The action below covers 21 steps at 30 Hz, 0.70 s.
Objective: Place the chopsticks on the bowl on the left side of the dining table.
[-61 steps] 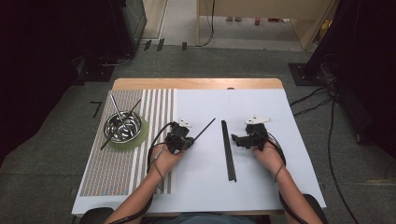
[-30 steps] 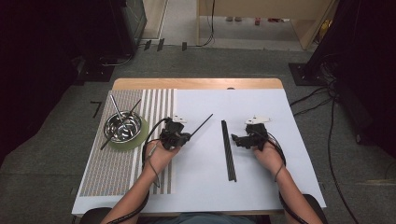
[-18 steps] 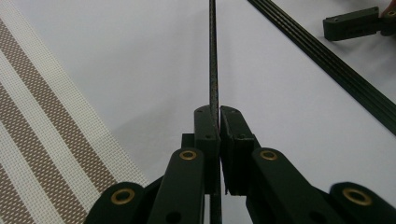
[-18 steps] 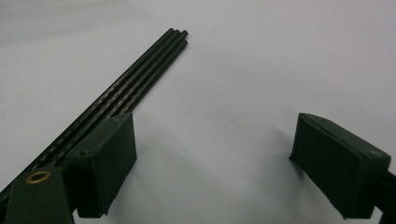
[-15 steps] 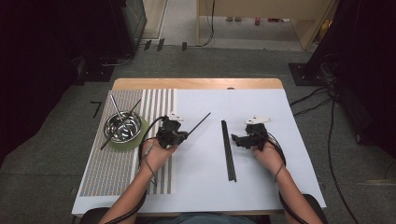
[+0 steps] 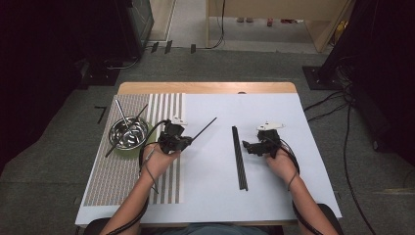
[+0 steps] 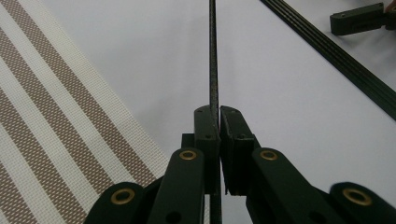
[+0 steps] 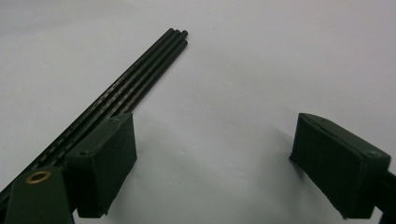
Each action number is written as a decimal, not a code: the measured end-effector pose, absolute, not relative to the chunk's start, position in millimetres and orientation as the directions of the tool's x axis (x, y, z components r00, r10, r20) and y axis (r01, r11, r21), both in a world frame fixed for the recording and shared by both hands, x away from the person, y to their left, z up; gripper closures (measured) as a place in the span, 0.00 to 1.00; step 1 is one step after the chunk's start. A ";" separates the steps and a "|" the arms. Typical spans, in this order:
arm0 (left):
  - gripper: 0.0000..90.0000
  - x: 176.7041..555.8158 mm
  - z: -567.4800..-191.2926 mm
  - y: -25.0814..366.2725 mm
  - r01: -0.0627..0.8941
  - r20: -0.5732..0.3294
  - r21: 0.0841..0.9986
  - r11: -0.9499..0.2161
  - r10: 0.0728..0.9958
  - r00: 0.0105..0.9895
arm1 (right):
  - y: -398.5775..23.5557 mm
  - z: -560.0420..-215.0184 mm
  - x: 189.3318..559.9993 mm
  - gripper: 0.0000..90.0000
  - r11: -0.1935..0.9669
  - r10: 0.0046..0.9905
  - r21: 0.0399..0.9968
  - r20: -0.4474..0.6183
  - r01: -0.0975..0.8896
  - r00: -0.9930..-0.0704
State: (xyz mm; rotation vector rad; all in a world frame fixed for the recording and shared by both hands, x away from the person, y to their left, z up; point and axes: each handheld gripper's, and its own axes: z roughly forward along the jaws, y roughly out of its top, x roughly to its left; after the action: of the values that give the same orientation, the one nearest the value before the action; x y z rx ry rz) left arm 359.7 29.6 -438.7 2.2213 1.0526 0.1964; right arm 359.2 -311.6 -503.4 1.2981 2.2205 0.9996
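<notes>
L gripper (image 6: 188, 141) jaws pinching a thin black rod (image 6: 204, 128) near its low end; left gripper view shows the pads closed tight on it, w/ the rod (image 7: 213, 56) running straight out ahead over white tabletop. In high view the rod angles up-right from the jaws, tip over bare white surface, well apart from the rod bundle. L hand (image 6: 161, 159) sits at the edge of the striped mat (image 6: 117, 186), just beside the steel bowl (image 6: 128, 133); bowl sits on a green ring w/ a couple of rods sticking out of it, leaning diff ways. R gripper (image 6: 247, 146) jaws spread wide, nothing between them; right gripper view has one pad (image 8: 105, 163) low left, the other far right, bare tabletop between. Bundle of black rods (image 6: 239, 157) lies flat on the white tabletop (image 6: 293, 117) between the two hands, running roughly front-to-back, just left of the R gripper's jaws. In right gripper view the bundle (image 8: 140, 74) passes behind/under the left pad, ends flush at the far tip; can't tell if the pad touches it. Looks like 3-4 rods side by side. R hand (image 6: 281, 164) rests on the tabletop behind its gripper, cable looping back by the wrist. Left gripper view also catches the bundle (image 7: 336, 56) upper right w/ one jaw of the R gripper beside it.
</notes>
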 end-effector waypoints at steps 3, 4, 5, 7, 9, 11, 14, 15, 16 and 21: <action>0.97 360.1 -437.6 32.4 0.634 -0.137 0.623 -0.458 0.734 0.665 | -311.6 -503.4 359.2 0.15 0.320 0.865 0.737 0.029 0.595 -0.501; 0.97 360.3 -437.1 33.5 0.634 -0.141 0.625 -0.456 0.733 0.666 | -311.6 -503.4 359.2 0.15 0.320 0.865 0.737 0.029 0.595 -0.501; 0.97 360.2 -436.8 34.0 0.634 -0.139 0.625 -0.456 0.734 0.665 | -311.6 -503.5 359.3 0.15 0.320 0.865 0.738 0.029 0.594 -0.501; 0.98 360.6 -435.8 35.7 0.631 -0.135 0.625 -0.459 0.732 0.667 | -311.6 -503.5 359.3 0.15 0.320 0.865 0.738 0.028 0.594 -0.501; 0.97 360.7 -435.0 37.1 0.632 -0.136 0.627 -0.455 0.735 0.664 | -311.6 -503.5 359.3 0.15 0.320 0.865 0.738 0.029 0.595 -0.501; 0.97 360.7 -433.9 39.3 0.631 -0.130 0.626 -0.459 0.735 0.665 | -311.6 -503.5 359.2 0.15 0.320 0.865 0.738 0.029 0.595 -0.501; 0.97 360.9 -432.2 43.2 0.632 -0.130 0.625 -0.459 0.737 0.664 | -311.6 -503.5 359.2 0.15 0.319 0.865 0.738 0.029 0.595 -0.501; 0.97 360.8 -432.0 44.1 0.635 -0.136 0.624 -0.455 0.738 0.661 | -311.6 -503.5 359.2 0.15 0.319 0.865 0.738 0.029 0.595 -0.501; 0.97 360.9 -431.6 45.1 0.632 -0.129 0.625 -0.458 0.738 0.663 | -311.6 -503.5 359.2 0.15 0.319 0.865 0.738 0.029 0.595 -0.501; 0.97 361.3 -430.1 49.3 0.637 -0.148 0.624 -0.452 0.732 0.665 | -311.5 -503.5 359.2 0.15 0.319 0.865 0.738 0.030 0.595 -0.500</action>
State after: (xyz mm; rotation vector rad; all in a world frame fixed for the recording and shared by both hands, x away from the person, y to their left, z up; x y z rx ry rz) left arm 361.3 49.3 -430.1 2.2173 1.0531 0.1861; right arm 359.2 -311.5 -503.5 1.2997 2.2195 1.0005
